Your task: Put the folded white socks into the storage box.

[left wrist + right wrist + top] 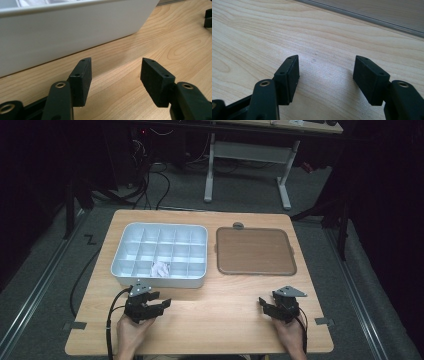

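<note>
Two hand-held grippers rest low on a wooden table, both released and grasping nothing.

In the high view's lower left, the left gripper (pixel 159 301) sits just below the white compartment tray (pixel 131 270), jaws spread over bare wood; a crumpled white item (pixel 160 268) lies in a front compartment. At lower right, the right gripper (pixel 265 305) is likewise spread. A brown lid (pixel 255 251) lies right of the tray. No readable writing anywhere. Pale-grained table (pixel 220 310), grey carpet, dark room, cables and a desk frame at top.

Both hands low in the frame, fingers spread.
Left gripper (pixel 161 304) lower left, right gripper (pixel 264 304) lower right; each gapes empty.
</note>
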`<act>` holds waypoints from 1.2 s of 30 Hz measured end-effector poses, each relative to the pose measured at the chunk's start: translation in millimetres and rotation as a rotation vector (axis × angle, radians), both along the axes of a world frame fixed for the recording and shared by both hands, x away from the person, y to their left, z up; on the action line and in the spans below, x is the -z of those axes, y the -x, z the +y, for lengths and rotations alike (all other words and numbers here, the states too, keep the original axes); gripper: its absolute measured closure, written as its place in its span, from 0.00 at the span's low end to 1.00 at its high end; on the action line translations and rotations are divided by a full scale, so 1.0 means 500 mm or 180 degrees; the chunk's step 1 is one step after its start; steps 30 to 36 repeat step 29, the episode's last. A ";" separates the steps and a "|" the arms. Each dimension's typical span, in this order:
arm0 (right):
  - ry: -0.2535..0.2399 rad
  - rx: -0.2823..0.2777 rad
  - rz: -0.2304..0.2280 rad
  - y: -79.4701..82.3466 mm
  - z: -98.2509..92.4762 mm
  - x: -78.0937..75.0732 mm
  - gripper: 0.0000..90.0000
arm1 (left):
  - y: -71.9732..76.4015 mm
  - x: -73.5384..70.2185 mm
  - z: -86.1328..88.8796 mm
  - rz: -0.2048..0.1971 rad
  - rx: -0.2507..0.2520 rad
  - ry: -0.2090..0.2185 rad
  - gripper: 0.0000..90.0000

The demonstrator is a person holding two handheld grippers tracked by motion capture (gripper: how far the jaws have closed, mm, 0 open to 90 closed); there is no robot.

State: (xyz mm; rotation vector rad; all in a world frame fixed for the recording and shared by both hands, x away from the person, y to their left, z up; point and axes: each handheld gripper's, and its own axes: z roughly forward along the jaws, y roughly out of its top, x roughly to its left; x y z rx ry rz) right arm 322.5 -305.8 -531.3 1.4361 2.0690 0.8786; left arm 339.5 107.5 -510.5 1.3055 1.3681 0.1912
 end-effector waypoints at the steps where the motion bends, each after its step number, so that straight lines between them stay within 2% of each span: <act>1: 0.0002 0.0000 -0.0002 0.000 0.000 0.000 0.43 | 0.000 0.003 -0.002 0.0002 0.0007 -0.0032 0.48; 7: -0.0001 -0.0001 0.0001 0.000 0.000 0.000 0.42 | -0.001 0.027 -0.012 0.0061 0.0024 -0.0109 0.46; 11: 0.0001 -0.0013 0.0004 0.000 0.000 0.000 0.42 | -0.004 0.036 -0.017 0.0027 -0.0011 -0.0167 0.45; 16: 0.0000 -0.0011 0.0004 0.000 0.000 0.000 0.42 | -0.005 0.053 -0.024 -0.0112 -0.0091 -0.0388 0.43; 17: 0.0001 -0.0014 0.0006 0.000 0.000 0.000 0.42 | -0.005 0.059 -0.026 -0.0115 -0.0090 -0.0452 0.42; 20: 0.0001 -0.0012 0.0004 0.000 0.000 0.000 0.42 | 0.002 0.071 -0.030 -0.0285 -0.0038 -0.0522 0.39; 22: 0.0000 -0.0012 0.0004 0.000 0.000 0.000 0.42 | 0.004 0.074 -0.034 -0.0326 -0.0028 -0.0605 0.38; 27: 0.0000 -0.0012 0.0003 0.000 0.000 0.000 0.42 | 0.003 0.074 -0.036 -0.0320 -0.0064 -0.0628 0.34; 36: 0.0000 -0.0012 0.0003 0.000 0.000 0.000 0.42 | 0.003 0.074 -0.036 -0.0318 -0.0067 -0.0629 0.34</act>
